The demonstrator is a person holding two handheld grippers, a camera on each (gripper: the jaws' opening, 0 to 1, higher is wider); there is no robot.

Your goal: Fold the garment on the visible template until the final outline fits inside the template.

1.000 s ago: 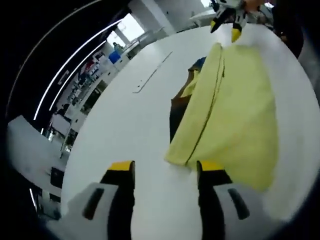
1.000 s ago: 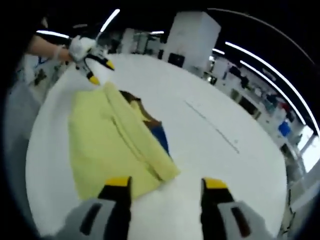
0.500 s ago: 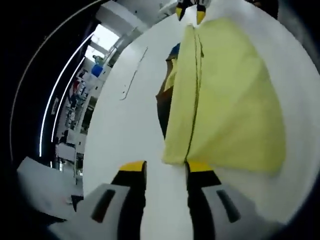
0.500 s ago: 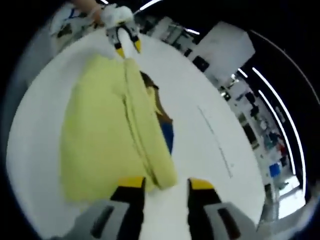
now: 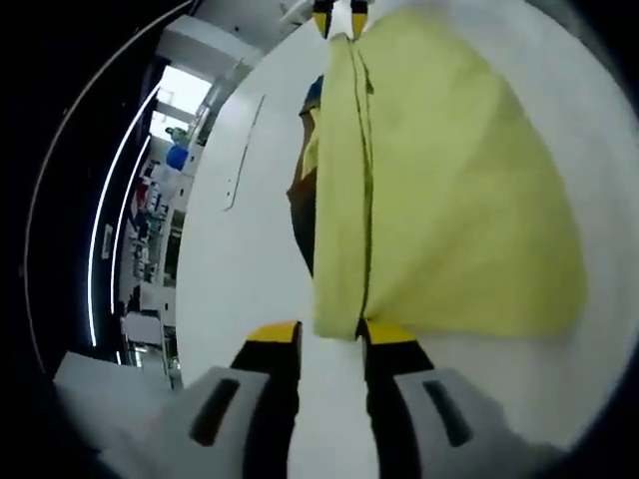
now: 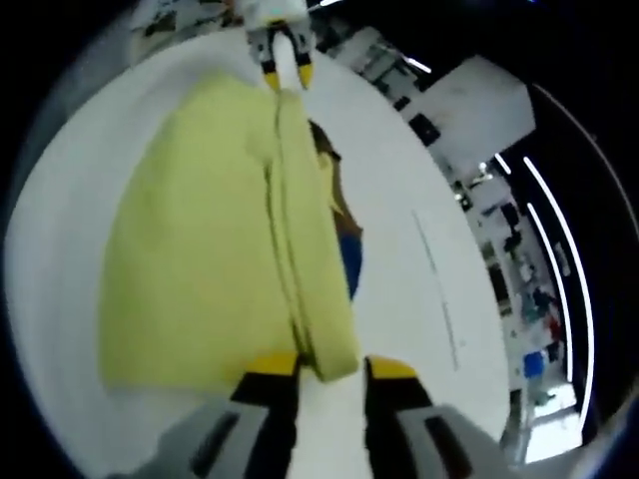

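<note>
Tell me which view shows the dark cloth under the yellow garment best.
The right gripper view: the dark cloth, brown and blue, peeks out beside the yellow garment's folded edge. The left gripper view shows a narrower, shadowed strip of it.

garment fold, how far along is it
Done: the yellow garment lies on the white table with one long edge turned over into a band. In hand: the left gripper and right gripper each straddle an end of that band, jaws narrowed. Left: the dark template shows only beside the band, so the garment has yet to fit inside it.
</note>
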